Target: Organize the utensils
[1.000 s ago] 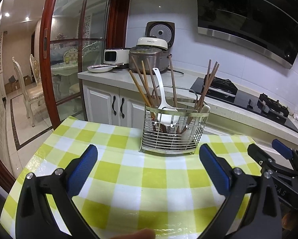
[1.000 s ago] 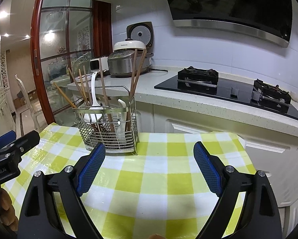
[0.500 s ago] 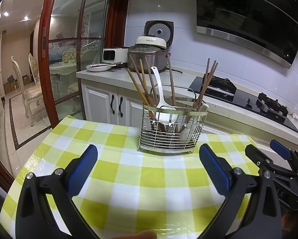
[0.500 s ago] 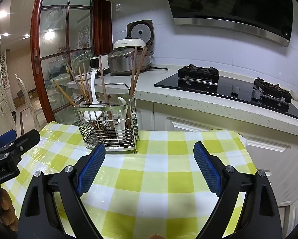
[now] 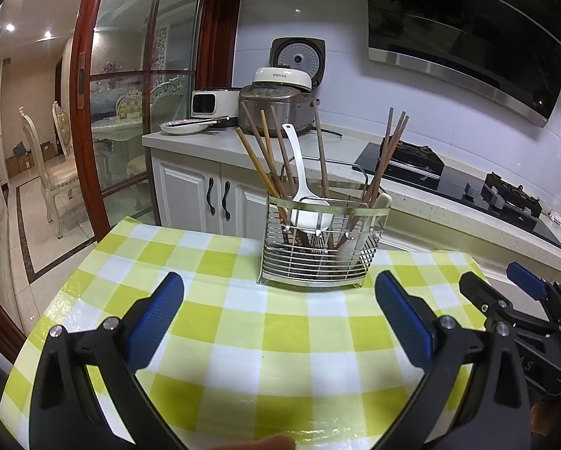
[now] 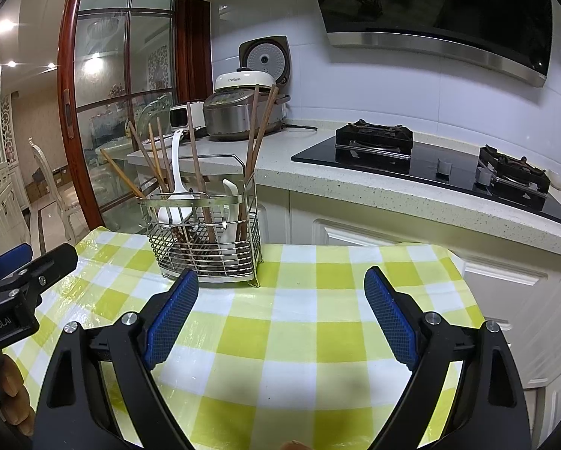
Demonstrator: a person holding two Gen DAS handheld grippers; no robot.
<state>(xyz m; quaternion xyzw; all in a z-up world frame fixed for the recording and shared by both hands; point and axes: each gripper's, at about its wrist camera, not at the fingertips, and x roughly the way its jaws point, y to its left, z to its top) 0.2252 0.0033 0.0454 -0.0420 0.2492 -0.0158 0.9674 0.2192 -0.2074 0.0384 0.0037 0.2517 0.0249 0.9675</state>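
A wire utensil caddy (image 5: 319,245) stands upright near the far edge of a table covered in a green-and-white checked cloth (image 5: 242,341). In the caddy, wooden chopsticks (image 5: 265,157) lean out in several directions, a white rice paddle (image 5: 303,191) sits toward its front with the blade down, and a second white utensil (image 6: 229,206) stands at the caddy's right side (its kind is hard to tell through the wires). Behind the caddy runs a pale countertop (image 6: 374,183) carrying a rice cooker (image 5: 280,101) with its lid raised, and a black gas hob (image 6: 430,161) to the caddy's right. To the caddy's left, a red-framed glass door (image 5: 92,112).

Nothing lies between the caddy and either tool. The left gripper (image 5: 280,322) hovers low over the cloth on the near side of the caddy, pointed straight at it, blue pads spread wide and holding nothing. The right gripper (image 6: 280,317) hovers near and right of the caddy, its left pad (image 6: 173,315) close to the caddy's base, likewise spread wide and holding nothing.
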